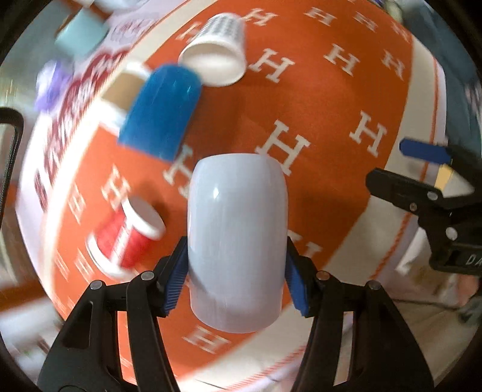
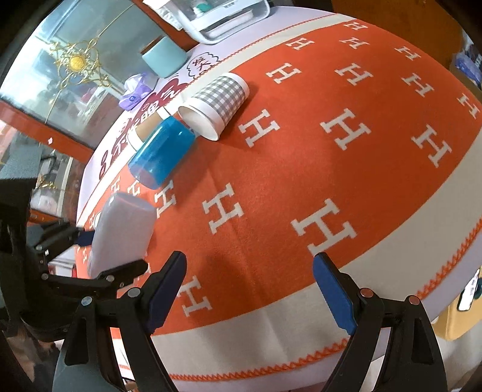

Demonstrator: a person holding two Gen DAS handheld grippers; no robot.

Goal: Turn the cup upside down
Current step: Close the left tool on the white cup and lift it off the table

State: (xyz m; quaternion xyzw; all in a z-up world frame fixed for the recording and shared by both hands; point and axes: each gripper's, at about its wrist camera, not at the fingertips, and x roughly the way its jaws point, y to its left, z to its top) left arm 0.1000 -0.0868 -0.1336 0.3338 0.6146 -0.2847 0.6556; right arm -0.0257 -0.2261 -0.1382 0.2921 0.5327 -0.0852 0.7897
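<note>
My left gripper (image 1: 236, 273) is shut on a pale lilac cup (image 1: 236, 238), its blue pads pressing the cup's two sides. The cup is held above the orange cloth (image 1: 316, 99), with its closed rounded end pointing away from the camera. The same cup (image 2: 122, 235) shows at the left of the right wrist view, tilted, in the left gripper (image 2: 90, 256). My right gripper (image 2: 250, 289) is open and empty, low over the near part of the cloth (image 2: 301, 169); its tip (image 1: 421, 153) shows at the right of the left wrist view.
A blue cup (image 2: 161, 152) lies on its side, a checked paper cup (image 2: 215, 105) lies with its mouth towards me, a brown paper cup (image 2: 144, 128) sits behind. A red paper cup (image 1: 126, 238) lies left. A teal mug (image 2: 164, 55), purple wrapper (image 2: 134, 92) and white tray (image 2: 223, 18) stand at the back.
</note>
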